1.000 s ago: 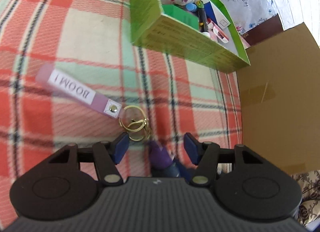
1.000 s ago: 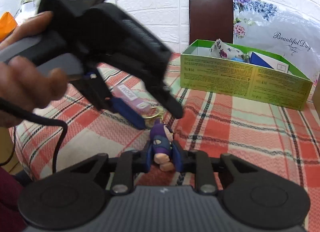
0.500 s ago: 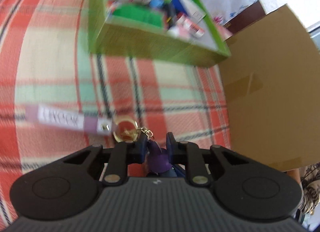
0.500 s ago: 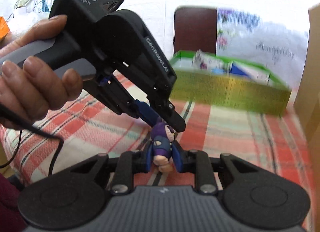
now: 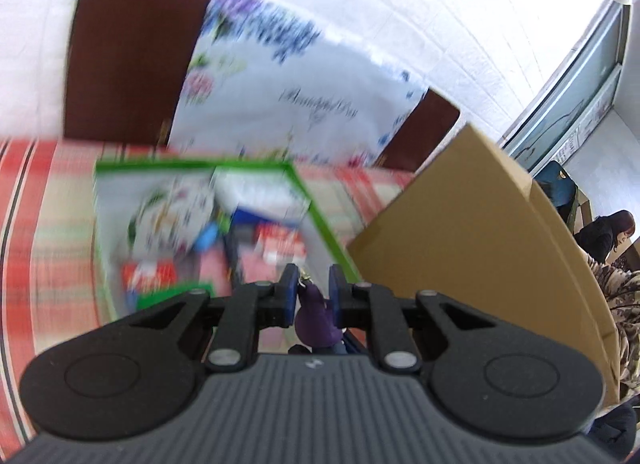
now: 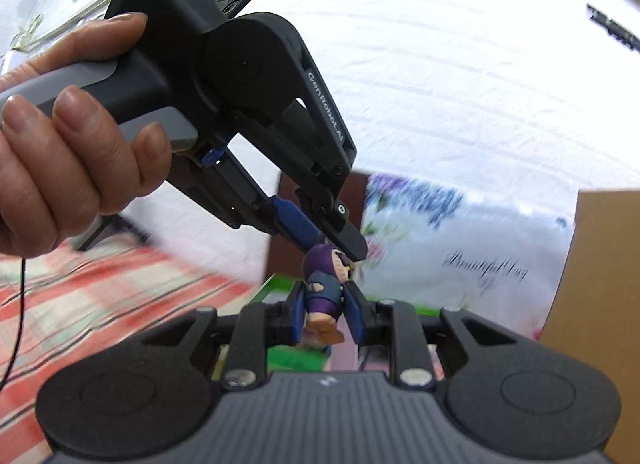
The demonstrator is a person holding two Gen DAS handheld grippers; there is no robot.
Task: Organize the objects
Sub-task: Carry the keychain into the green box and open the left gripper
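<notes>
A red, green and cream plaid cloth [image 5: 44,223] covers the surface. A tall brown cardboard panel [image 5: 472,232] stands at its right. Behind, a white floral plastic bag [image 5: 280,103] (script lettering, blurred) leans on a dark brown headboard [image 5: 128,55] beneath a white brick-pattern wall [image 6: 460,83].

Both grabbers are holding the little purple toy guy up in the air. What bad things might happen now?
1. Both hand-held grippers hold one purple figure: the right hand-held gripper grips its body, the left hand-held gripper its head. Pulling apart might strain or drop it.
2. Its gold chain peeks out past the left fingertips and may snag.
3. The green box looks crowded, and the cardboard box stands close beside it, so the toy might miss.
</notes>
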